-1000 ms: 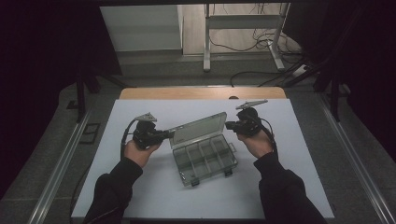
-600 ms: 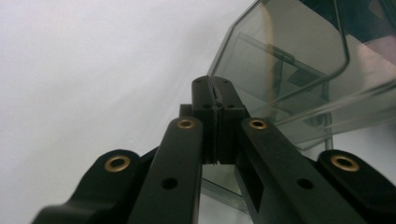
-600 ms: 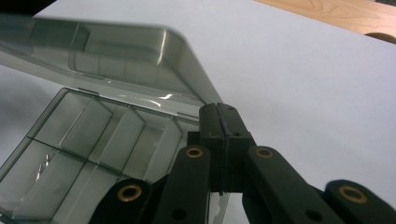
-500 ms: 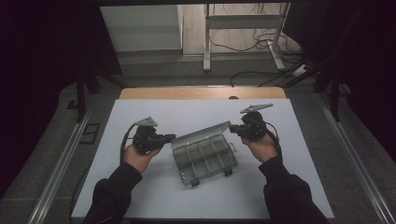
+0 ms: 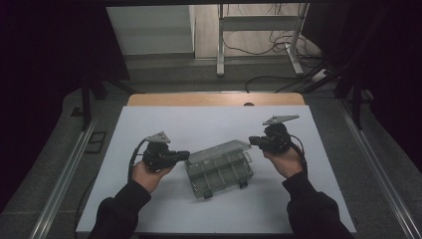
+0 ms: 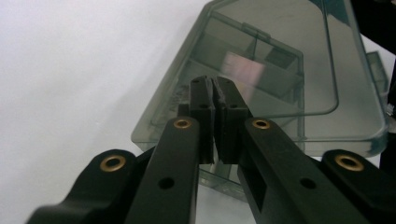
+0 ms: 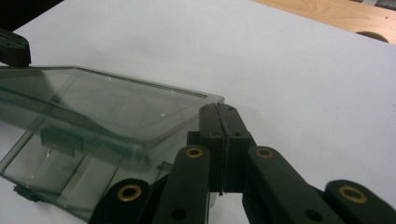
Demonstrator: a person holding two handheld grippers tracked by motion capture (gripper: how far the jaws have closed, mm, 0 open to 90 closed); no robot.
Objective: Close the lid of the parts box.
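A clear plastic compartment box (image 5: 221, 174) lies in the middle of the white table (image 5: 318, 199), its hinged lid (image 5: 219, 151) propped low over the tray. My left gripper (image 5: 185, 155) is shut, and its tips rest against the lid's left end. In the left gripper view the closed jaws (image 6: 215, 88) press on the lid (image 6: 280, 56) with nothing between them. My right gripper (image 5: 252, 142) is shut at the lid's right corner. The right gripper view has its tips (image 7: 218, 112) tucked under the edge of that lid (image 7: 116, 107).
A wooden strip (image 5: 214, 99) borders the table's far edge. Metal rails (image 5: 59, 184) run along both sides. Beyond stand a metal frame (image 5: 259, 40) and floor cables. The box's compartments look bare.
The lid has come down from a steeper tilt to a low angle over the tray. Both hands drifted toward the near side, the right one also rightward.
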